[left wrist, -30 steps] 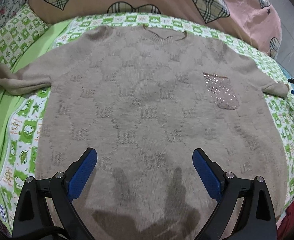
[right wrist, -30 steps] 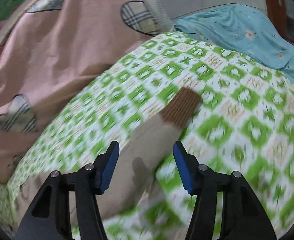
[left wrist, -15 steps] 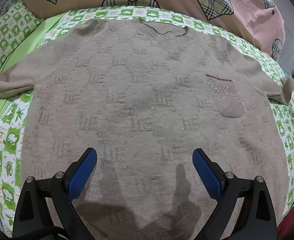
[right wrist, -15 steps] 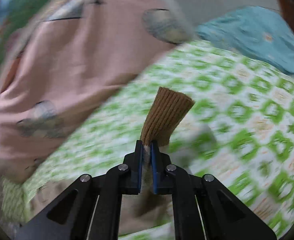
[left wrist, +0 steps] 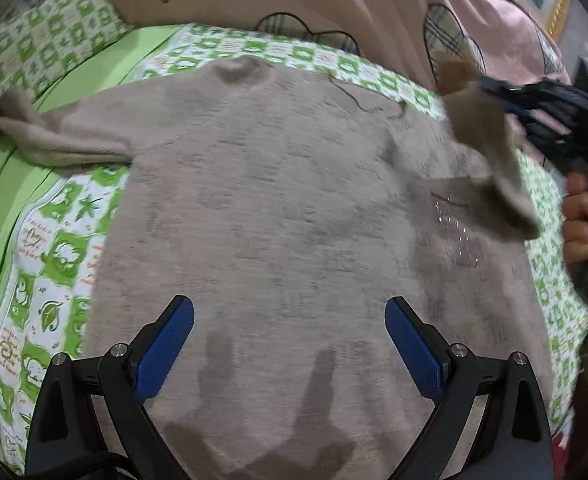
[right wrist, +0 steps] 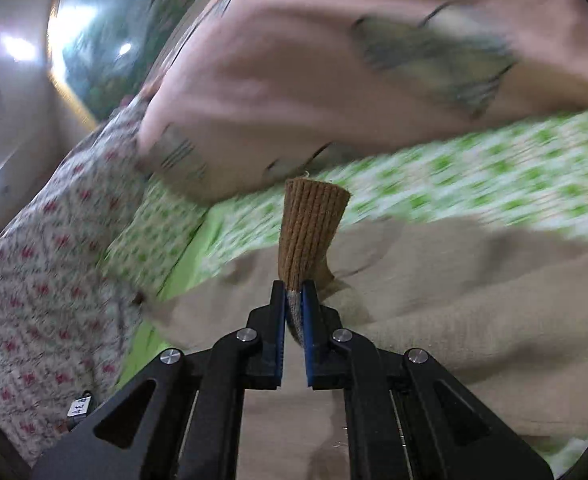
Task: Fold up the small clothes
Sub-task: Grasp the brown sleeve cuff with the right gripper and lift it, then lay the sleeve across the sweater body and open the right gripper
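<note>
A beige knit sweater [left wrist: 277, 216] is lying spread on the green-checked bed sheet [left wrist: 57, 248], its raised sleeve [left wrist: 490, 148] blurring over the sparkly chest pocket. The right tongs [right wrist: 294, 300] are clamping the ribbed cuff [right wrist: 314, 228], having just been closing on it, while the left tongs [left wrist: 289, 344] are hovering wide open and empty above the hem, which is cut off from view.

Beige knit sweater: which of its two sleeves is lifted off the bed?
The sleeve pinched at its brown ribbed cuff by the right gripper; the other sleeve lies flat.

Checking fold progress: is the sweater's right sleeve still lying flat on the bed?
No, lifted. The right gripper is shut on the sleeve by its cuff, carrying it over the sweater.
</note>
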Demonstrator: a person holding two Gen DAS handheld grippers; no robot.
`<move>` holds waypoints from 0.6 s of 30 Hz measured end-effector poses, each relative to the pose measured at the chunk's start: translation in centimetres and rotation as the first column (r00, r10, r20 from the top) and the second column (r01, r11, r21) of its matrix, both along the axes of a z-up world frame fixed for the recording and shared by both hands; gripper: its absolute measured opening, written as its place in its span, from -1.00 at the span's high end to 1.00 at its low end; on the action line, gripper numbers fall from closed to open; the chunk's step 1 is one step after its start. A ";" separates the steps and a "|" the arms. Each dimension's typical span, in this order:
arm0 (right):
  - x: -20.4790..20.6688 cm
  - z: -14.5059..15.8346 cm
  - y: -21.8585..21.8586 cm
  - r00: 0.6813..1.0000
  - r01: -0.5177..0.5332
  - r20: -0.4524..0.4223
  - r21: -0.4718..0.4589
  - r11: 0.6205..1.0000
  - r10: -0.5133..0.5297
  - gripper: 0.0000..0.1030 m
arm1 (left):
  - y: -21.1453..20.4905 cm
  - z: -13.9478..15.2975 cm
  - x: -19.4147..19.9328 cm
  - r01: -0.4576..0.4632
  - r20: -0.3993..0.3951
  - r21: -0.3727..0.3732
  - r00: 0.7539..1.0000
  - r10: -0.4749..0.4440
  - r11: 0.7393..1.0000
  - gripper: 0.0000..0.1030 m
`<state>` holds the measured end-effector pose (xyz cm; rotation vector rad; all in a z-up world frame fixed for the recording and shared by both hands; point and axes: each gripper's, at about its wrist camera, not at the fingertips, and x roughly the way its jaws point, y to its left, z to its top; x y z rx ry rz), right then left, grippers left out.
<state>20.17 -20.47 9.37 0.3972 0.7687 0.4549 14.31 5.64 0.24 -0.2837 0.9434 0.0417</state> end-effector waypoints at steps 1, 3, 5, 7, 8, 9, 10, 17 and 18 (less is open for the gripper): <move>0.6 -0.8 1.5 1.000 -0.021 -0.013 -0.004 1.000 0.021 0.83 | 0.7 0.1 -0.1 -0.006 0.007 -0.019 1.000 0.007 1.000 -0.88; 1.6 -2.7 4.9 0.996 -0.072 -0.048 -0.014 0.997 0.071 0.83 | 1.8 0.3 -0.3 -0.015 0.019 -0.046 1.000 0.016 0.999 -0.88; 2.2 -4.3 7.3 0.991 -0.107 -0.081 -0.020 0.994 0.105 0.83 | 3.0 0.3 -0.3 -0.025 0.026 -0.077 0.999 0.027 0.997 -0.88; 2.6 -6.0 8.7 0.986 -0.131 -0.111 -0.037 0.991 0.126 0.83 | 3.8 0.3 -0.3 -0.030 0.032 -0.112 0.999 0.033 0.993 -0.88; 2.9 -6.8 9.4 0.984 -0.138 -0.125 -0.052 0.989 0.130 0.83 | 4.1 0.3 -0.1 -0.032 0.036 -0.126 0.999 0.037 0.992 -0.88; 3.0 -7.2 9.3 0.982 -0.145 -0.132 -0.053 0.988 0.137 0.82 | 4.4 0.3 0.2 -0.036 0.041 -0.142 0.998 0.042 0.989 -0.88; 3.1 -7.8 9.6 0.979 -0.157 -0.141 -0.049 0.986 0.149 0.76 | 4.7 0.4 0.7 -0.034 0.047 -0.156 0.998 0.042 0.987 -0.88; 0.8 -6.2 6.8 0.992 -0.065 -0.108 0.040 0.997 0.069 -0.10 | 5.3 -0.9 7.1 0.027 0.046 -0.260 0.999 -0.015 0.965 -0.88; 0.2 -5.8 5.7 0.995 -0.042 -0.092 0.042 0.998 0.046 -0.10 | 5.4 -1.3 7.8 0.024 0.036 -0.274 0.999 -0.015 0.961 -0.88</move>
